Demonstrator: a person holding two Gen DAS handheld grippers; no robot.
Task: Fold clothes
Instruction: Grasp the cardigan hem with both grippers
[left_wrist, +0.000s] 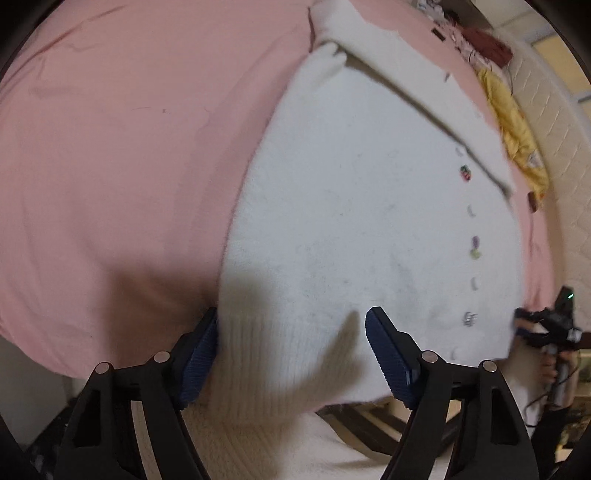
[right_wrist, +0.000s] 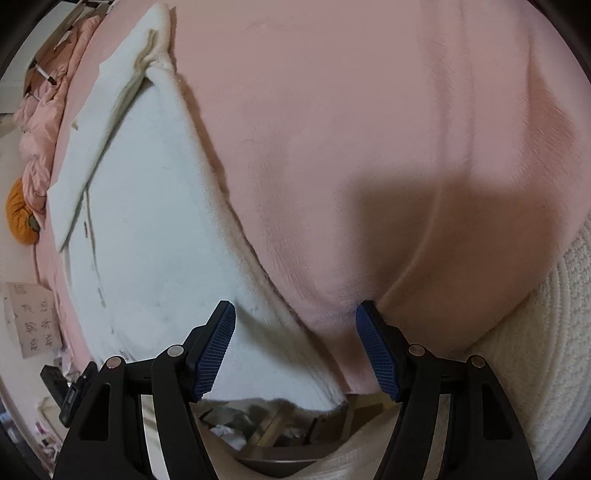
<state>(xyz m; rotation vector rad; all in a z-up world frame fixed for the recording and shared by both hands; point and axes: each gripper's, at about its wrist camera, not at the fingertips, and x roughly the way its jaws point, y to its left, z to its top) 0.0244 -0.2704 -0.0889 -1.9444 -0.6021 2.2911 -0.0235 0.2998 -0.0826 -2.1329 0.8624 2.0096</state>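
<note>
A white fuzzy cardigan (left_wrist: 351, 206) with small coloured buttons lies flat on a pink bed cover (left_wrist: 122, 155), one sleeve folded across its far side. My left gripper (left_wrist: 291, 350) is open, its jaws straddling the ribbed hem at the near left corner. In the right wrist view the cardigan (right_wrist: 147, 229) runs along the left, and my right gripper (right_wrist: 295, 347) is open over its near right hem corner and the pink cover (right_wrist: 369, 147). The right gripper also shows in the left wrist view (left_wrist: 546, 328) at the cardigan's far hem corner.
A yellow garment (left_wrist: 517, 133) and a dark red one (left_wrist: 487, 44) lie along the bed's far edge by a cream quilted surface. An orange item (right_wrist: 20, 214) and a pink quilted jacket (right_wrist: 40, 122) lie at the left. The bed edge drops off below both grippers.
</note>
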